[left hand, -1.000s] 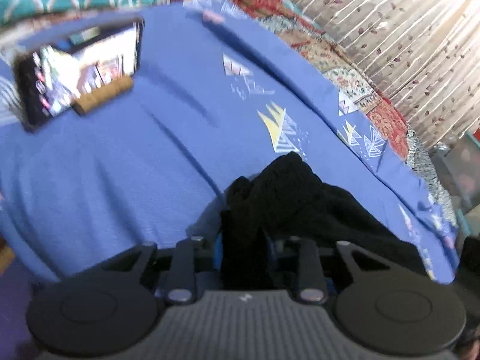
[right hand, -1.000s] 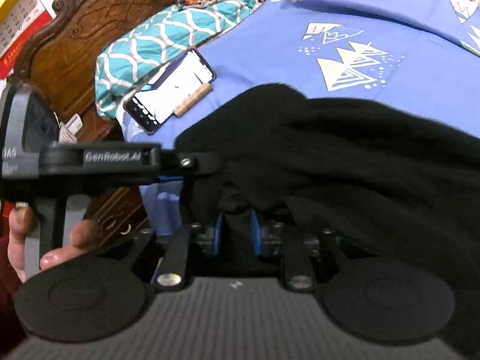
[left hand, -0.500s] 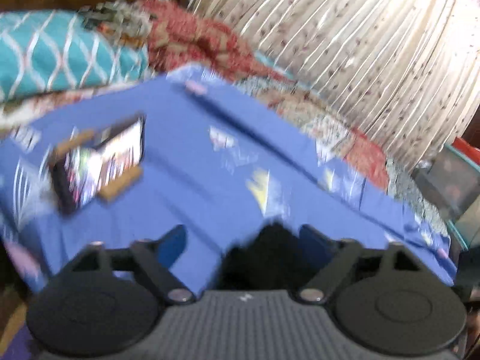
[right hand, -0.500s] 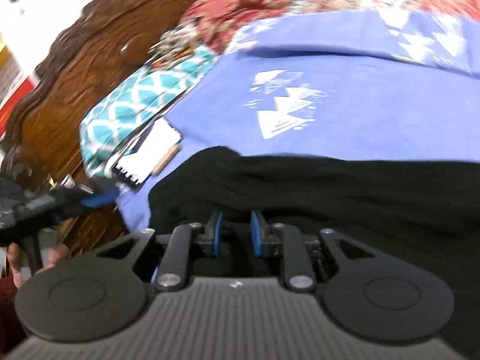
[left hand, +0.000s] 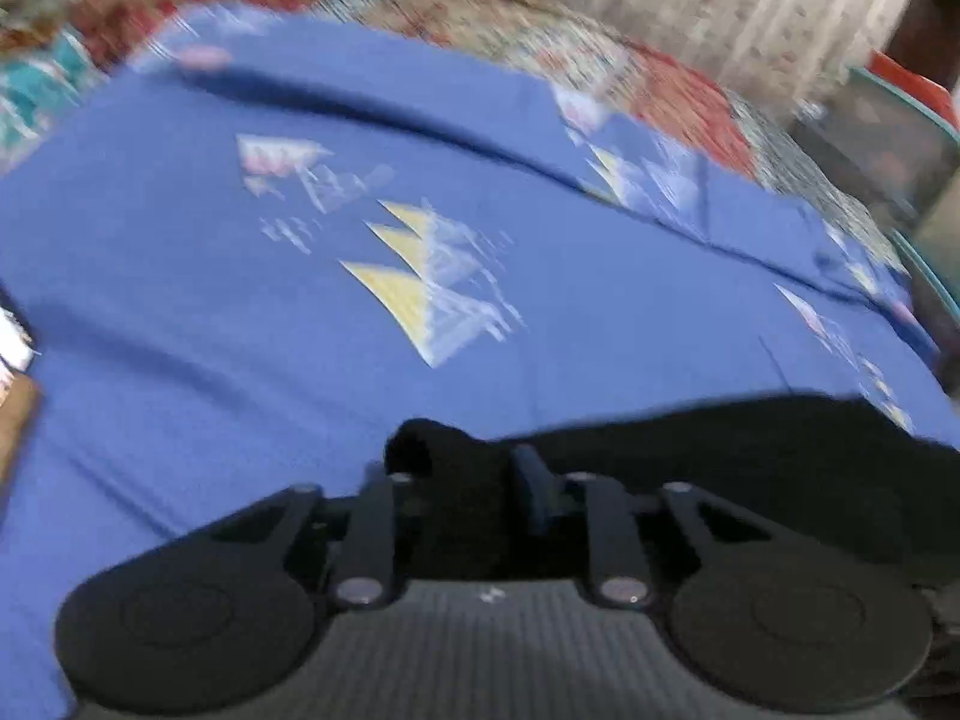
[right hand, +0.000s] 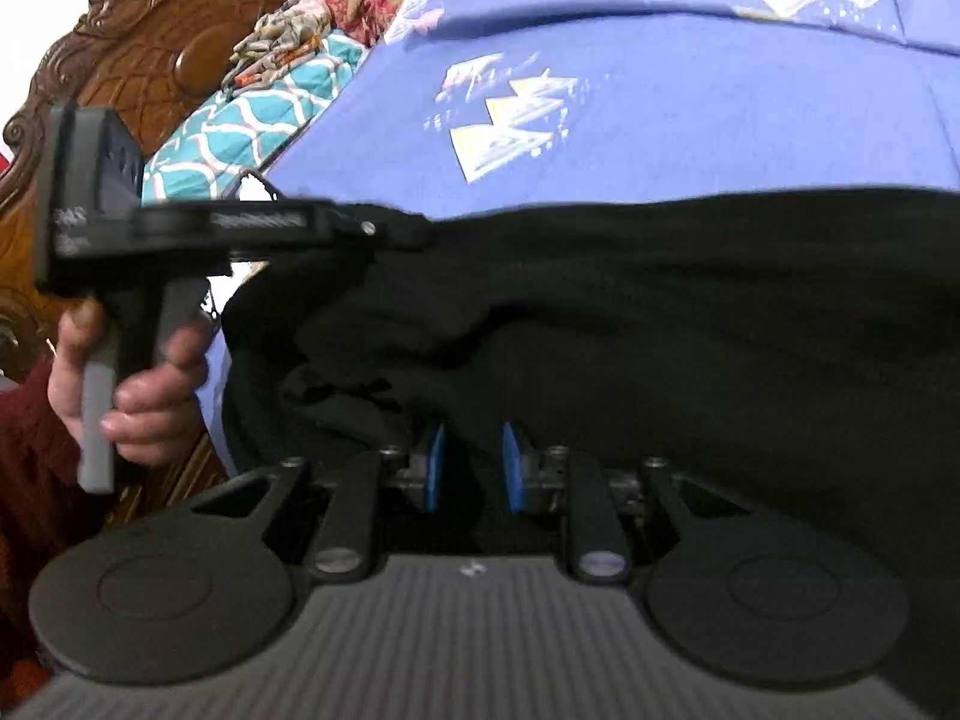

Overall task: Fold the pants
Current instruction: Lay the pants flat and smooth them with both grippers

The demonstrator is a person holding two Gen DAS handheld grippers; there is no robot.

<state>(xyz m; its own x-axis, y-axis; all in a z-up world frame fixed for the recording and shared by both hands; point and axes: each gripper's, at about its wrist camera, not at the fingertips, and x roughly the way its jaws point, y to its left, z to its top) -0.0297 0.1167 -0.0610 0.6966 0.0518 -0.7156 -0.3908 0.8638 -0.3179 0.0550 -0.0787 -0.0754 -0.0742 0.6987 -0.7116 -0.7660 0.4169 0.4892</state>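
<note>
Your left gripper (left hand: 465, 480) is clamped on a bunched fold of the black pants (left hand: 750, 456); the cloth fills the gap between the fingers, so the pads themselves are mostly hidden, and only the dark edge of the right-side finger (left hand: 531, 480) shows beside the bunch. From there the pants run off to your right as a dark band lying on the blue bedsheet (left hand: 240, 360), and their far end is cut off by the frame edge. The whole left wrist view is smeared with motion blur, so the sailboat print (left hand: 426, 288) and the red patterned quilt (left hand: 678, 90) behind the sheet are soft, and the objects at the upper right corner cannot be identified.

In the right wrist view your right gripper (right hand: 471, 468) has its blue pads (right hand: 433, 468) set narrowly apart with black cloth draped between and over them. The fingertips are buried under the fabric, yet the pants clearly sit pinched between the pads. The pants (right hand: 660, 312) cover the lower half of this view and hide whatever sheet lies beneath them; their right side runs out of frame.

At the left of this view your left hand (right hand: 138, 384) grips the handle of the other tool, whose front end disappears into the fabric. Behind it, a teal patterned pillow (right hand: 252, 132) leans near the carved wooden headboard (right hand: 138, 42), and a white object just behind the tool is mostly blocked.
</note>
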